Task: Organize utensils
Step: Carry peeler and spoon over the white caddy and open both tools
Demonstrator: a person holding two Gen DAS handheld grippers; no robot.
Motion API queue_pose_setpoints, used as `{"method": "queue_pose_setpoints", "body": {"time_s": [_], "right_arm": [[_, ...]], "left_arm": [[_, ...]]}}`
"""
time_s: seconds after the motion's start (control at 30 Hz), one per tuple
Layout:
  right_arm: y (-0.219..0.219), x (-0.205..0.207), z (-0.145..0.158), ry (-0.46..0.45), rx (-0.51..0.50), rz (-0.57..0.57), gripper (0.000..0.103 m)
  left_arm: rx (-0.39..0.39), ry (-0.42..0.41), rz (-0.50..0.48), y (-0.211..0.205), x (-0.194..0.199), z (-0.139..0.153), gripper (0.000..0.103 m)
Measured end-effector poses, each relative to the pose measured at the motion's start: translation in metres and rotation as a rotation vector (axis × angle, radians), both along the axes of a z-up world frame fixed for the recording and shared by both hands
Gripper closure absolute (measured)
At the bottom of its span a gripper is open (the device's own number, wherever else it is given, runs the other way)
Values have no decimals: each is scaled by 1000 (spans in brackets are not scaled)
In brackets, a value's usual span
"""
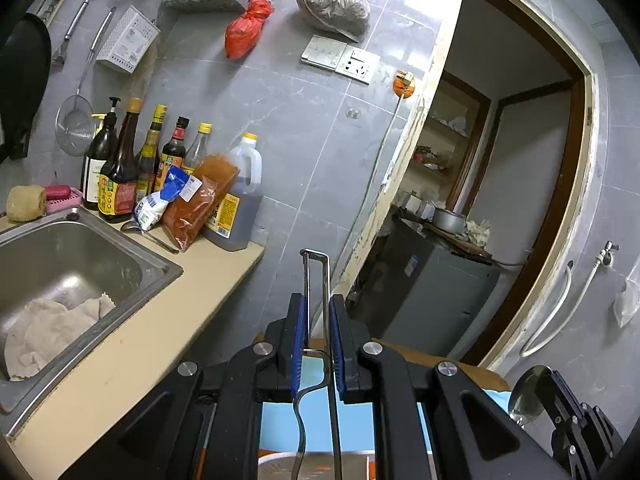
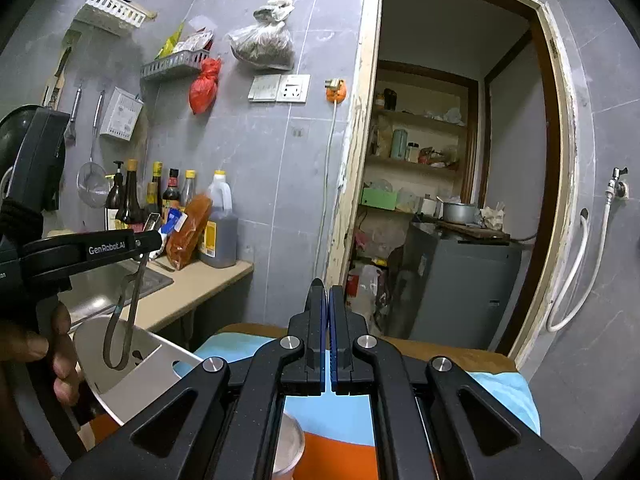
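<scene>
My left gripper is shut on a metal wire-frame peeler, whose serrated head sticks up past the blue pads. In the right wrist view the left gripper holds the peeler hanging above a white utensil holder on the table. A hand grips that tool. My right gripper is shut, with only a thin dark edge showing at its tips. In the left wrist view the right gripper carries a shiny spoon at its front.
A steel sink with a cloth in it sits left, with sauce bottles and a loose spoon on the counter behind. A table with a blue and orange cloth lies below. A doorway and a grey cabinet stand ahead. A clear cup stands under my right gripper.
</scene>
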State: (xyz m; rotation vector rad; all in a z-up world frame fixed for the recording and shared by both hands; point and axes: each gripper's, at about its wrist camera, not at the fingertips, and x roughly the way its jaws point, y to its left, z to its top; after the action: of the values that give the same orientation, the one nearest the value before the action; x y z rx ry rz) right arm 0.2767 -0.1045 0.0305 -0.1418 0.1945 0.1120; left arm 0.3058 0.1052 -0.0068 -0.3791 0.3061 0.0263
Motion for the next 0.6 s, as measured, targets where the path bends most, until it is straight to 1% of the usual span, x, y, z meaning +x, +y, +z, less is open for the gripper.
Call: {"method": "queue_pose_setpoints", "body": {"time_s": [0.27, 0.43, 0.5, 0.53, 0.57, 0.6], "right_arm": [[3, -7, -10, 22, -9, 33, 101], [0, -11, -16, 64, 2, 68, 100], [-2, -12, -18, 82, 12, 82, 100], [-3, -13, -19, 93, 19, 90, 100], [-4, -14, -20, 106, 27, 98, 99], [-6, -14, -20, 118, 37, 102, 96]], "left_arm": [[68, -22, -27, -9, -14, -5, 91], [92, 13, -68, -9, -27, -8, 90], [105, 43, -99, -10, -30, -8, 85], [106, 54, -109, -11, -31, -8, 75], [101, 70, -119, -11, -33, -9, 60], [82, 73, -125, -9, -36, -9, 53]]}}
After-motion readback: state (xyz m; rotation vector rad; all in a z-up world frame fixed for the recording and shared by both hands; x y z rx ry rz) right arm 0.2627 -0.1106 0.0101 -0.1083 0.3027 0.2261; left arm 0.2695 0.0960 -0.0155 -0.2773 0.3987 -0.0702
